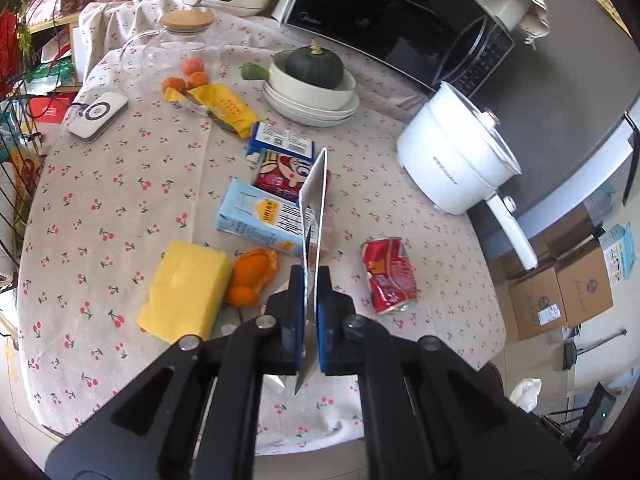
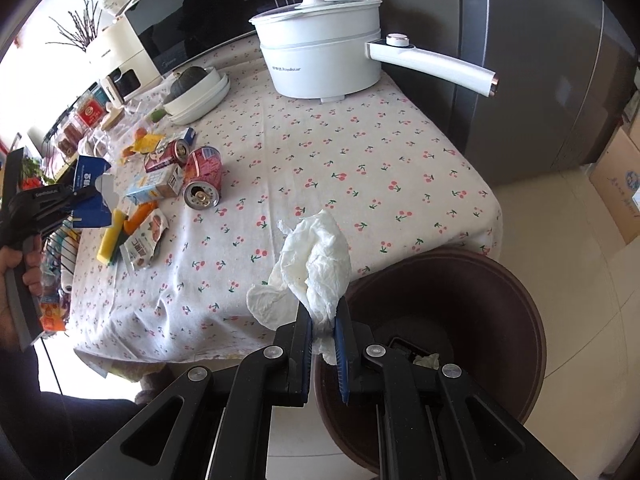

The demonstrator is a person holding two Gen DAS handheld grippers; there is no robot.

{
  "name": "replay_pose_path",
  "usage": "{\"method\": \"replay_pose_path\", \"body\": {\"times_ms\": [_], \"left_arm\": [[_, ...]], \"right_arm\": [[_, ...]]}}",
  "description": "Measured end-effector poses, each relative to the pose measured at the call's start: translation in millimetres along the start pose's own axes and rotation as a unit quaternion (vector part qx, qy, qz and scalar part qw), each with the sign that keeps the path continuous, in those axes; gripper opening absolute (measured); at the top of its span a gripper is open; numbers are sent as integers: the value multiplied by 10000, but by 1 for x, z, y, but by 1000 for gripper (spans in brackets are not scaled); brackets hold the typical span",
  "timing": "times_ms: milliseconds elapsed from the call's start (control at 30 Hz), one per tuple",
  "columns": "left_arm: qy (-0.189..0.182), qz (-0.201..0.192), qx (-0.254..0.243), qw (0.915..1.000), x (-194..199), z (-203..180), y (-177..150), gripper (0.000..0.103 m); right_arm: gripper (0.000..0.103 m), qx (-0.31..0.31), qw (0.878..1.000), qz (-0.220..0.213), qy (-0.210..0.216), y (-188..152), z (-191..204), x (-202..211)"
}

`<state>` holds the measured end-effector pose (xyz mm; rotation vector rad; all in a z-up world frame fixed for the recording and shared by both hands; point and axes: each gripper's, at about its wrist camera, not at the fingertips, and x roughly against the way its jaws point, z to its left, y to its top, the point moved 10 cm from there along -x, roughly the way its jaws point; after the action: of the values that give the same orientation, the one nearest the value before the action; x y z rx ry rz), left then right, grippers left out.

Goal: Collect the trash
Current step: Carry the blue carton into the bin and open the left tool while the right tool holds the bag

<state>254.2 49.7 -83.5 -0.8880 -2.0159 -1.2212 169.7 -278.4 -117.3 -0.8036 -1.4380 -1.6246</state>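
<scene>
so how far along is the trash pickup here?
Early-to-mid. Done: the brown bin already has some scraps at the bottom. In hand: the right tool is shut on a crumpled tissue beside the bin; the left tool is shut on a flattened blue carton. Left on the table: crushed red can, light blue carton, orange peel, yellow wrapper.

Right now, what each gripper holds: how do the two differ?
The left gripper pinches a flat, stiff blue carton piece above the table. The right gripper pinches a soft, crumpled white tissue near the brown bin. Both are clamped shut on trash.
</scene>
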Motion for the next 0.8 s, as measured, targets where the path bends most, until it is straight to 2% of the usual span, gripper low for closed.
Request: {"method": "replay_pose_path", "body": {"times_ms": [167,367,600,800], "left_arm": [[-318,158,-591,9976,8,-39,-28,6],[-723,600,-1151,9889,3,-88,-77,6],[-1095,1013,-1975,9689,-5,-151,-139,6],[-1233,1345,-2468,9518,-19,-185,-183,7]], "right_arm": [[12,-164,9997,22,-150,-14,-19,4],[12,-364,9988,116,-303,-39,-44,7],[12,-549,9975,159,-408,-64,-73,13],[12,-646,9965,258,-465,-84,-97,14]]}}
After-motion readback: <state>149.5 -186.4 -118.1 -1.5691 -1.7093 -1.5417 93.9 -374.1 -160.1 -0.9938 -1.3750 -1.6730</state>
